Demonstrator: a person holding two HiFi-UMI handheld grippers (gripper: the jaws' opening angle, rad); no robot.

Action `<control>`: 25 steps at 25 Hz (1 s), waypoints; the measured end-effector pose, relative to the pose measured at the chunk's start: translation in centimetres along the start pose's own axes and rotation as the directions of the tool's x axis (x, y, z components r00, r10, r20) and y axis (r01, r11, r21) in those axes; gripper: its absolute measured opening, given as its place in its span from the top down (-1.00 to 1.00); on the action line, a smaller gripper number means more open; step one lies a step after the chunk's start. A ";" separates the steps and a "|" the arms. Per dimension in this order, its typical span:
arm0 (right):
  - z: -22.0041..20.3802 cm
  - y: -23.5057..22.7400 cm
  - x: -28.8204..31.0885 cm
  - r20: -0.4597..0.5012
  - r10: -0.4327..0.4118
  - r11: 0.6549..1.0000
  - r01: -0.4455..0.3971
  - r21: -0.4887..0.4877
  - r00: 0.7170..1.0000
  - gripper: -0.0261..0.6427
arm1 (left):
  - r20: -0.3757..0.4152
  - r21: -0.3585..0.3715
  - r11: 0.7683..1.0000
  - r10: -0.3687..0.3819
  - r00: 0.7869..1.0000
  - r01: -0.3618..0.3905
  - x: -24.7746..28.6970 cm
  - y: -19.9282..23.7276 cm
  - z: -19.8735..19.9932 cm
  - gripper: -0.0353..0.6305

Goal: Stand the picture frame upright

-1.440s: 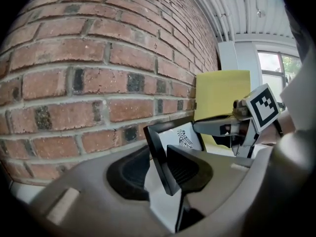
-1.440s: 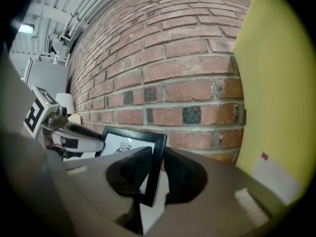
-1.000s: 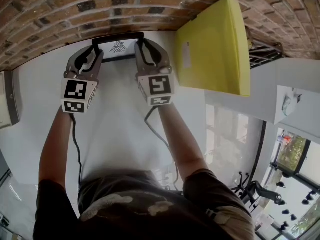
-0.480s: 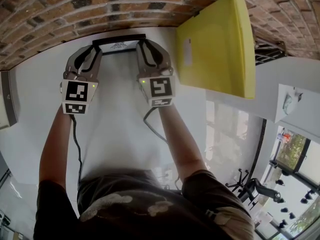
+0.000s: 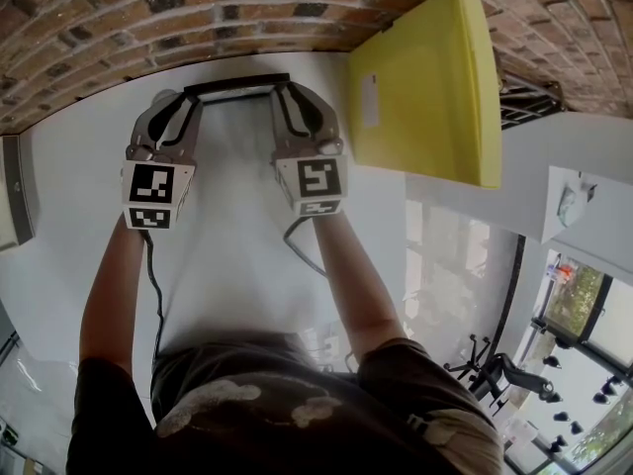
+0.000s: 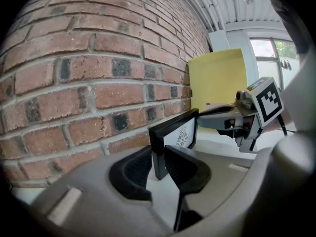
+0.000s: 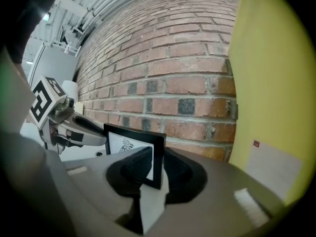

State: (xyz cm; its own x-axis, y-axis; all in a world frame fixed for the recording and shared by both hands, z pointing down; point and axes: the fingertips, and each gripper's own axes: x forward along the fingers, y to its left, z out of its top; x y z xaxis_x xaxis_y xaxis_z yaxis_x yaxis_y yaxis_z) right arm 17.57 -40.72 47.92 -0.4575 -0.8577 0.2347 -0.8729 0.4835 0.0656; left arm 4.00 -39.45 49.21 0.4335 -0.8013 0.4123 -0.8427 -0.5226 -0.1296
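The black picture frame (image 5: 235,84) with a white print stands on its lower edge on the white table, close to the brick wall (image 5: 148,18). From the head view only its top bar shows. My left gripper (image 5: 186,98) holds the frame's left end (image 6: 175,132); its jaws have just been closing, and the pads now press on it from front and back. My right gripper (image 5: 281,94) is shut on the frame's right end (image 7: 131,139). Each gripper view shows the other gripper across the frame: the right gripper (image 6: 252,112) and the left gripper (image 7: 54,115).
A large yellow board (image 5: 425,87) leans against the wall just right of my right gripper. The white table (image 5: 237,245) runs back toward the person's body. A grey panel (image 5: 15,191) sits at the far left edge.
The frame has tipped up: its printed face showed to the head camera a second ago, and now only its top edge shows. Both grippers stayed nearly in place.
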 end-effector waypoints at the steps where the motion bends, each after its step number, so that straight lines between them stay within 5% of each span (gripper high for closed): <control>1: 0.1 0.1 -0.1 0.000 0.001 1.000 -0.001 -0.002 1.000 0.68 | 0.000 -0.003 1.000 0.002 1.000 -0.002 -0.1 0.0 0.0 0.62; 25: -1.0 0.3 -1.3 -0.013 0.000 1.000 0.000 0.004 1.000 0.63 | 0.003 -0.036 0.997 -0.062 0.998 0.062 -0.7 -1.7 -0.6 0.51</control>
State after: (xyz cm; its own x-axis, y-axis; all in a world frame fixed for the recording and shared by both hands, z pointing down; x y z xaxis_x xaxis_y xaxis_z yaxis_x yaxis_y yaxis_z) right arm 18.03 -39.27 48.63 -0.4550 -0.8555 0.2471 -0.8737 0.4825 0.0619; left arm 4.99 -37.86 49.69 0.4860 -0.7684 0.4165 -0.8252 -0.5604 -0.0709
